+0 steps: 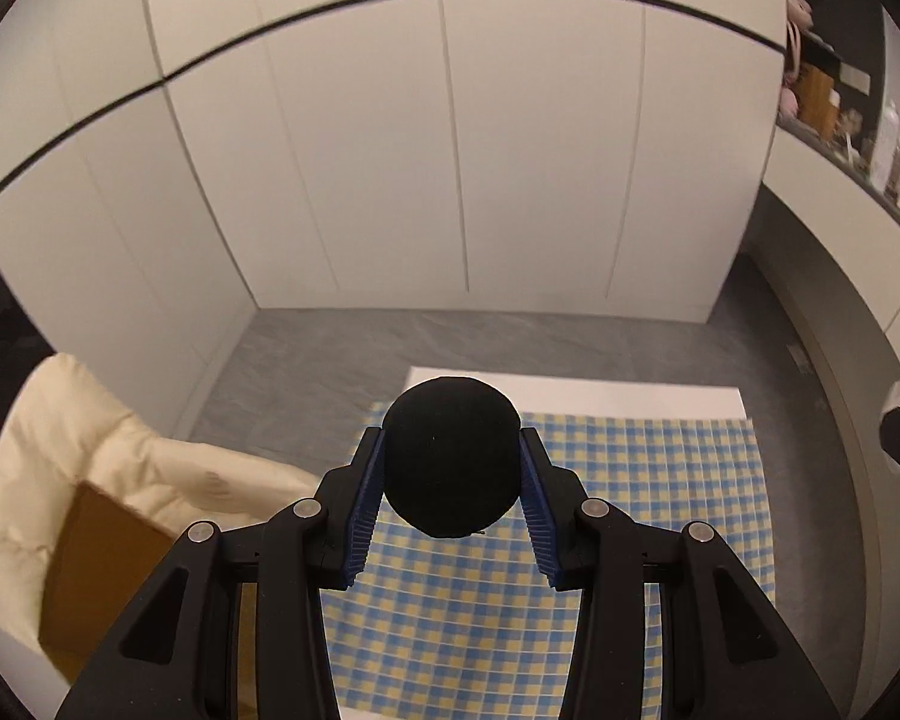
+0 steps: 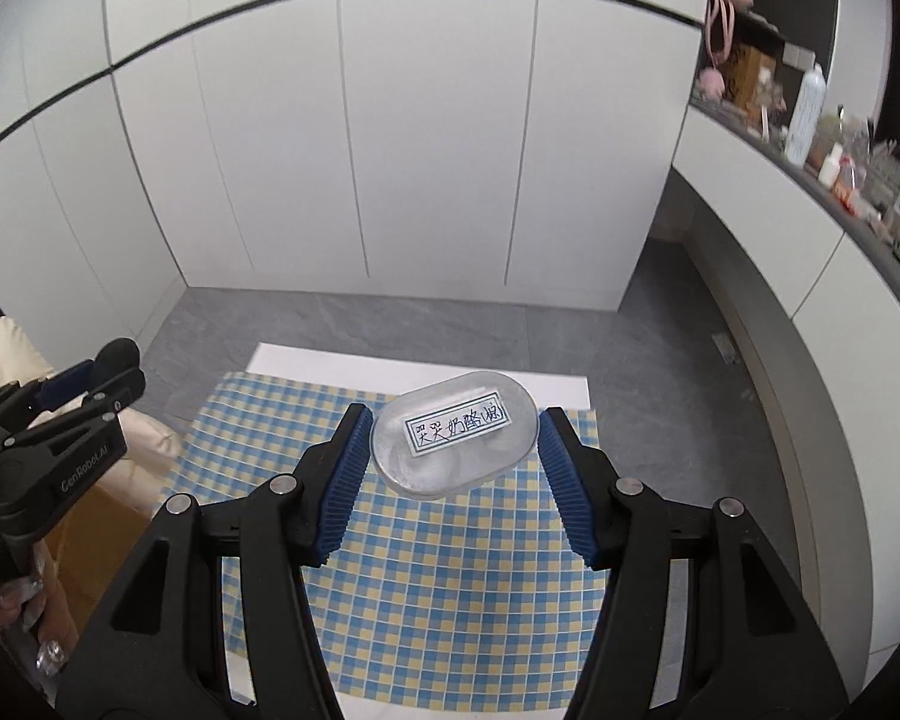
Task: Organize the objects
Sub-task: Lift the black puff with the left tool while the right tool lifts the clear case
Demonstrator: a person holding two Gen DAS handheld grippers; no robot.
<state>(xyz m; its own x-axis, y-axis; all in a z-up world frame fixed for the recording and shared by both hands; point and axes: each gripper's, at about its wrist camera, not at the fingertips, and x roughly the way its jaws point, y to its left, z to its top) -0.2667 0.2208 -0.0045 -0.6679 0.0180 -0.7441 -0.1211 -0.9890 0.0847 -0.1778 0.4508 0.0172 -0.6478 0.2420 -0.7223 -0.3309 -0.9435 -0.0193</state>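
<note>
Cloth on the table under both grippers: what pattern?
Blue, yellow and white checked cloth, clearest in the right wrist view.

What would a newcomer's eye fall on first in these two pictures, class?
First, the black ball gripped between the left gripper's blue jaws, above the checked cloth. Next, the clear oval container with a handwritten label, held between the right gripper's jaws above that cloth.

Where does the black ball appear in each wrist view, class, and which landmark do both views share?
Left wrist view: the black ball sits at centre, gripped in the left claw.
Right wrist view: far left edge, only the ball's top peeks above the left claw.
Shared landmark: the blue-and-yellow checked cloth.
</note>
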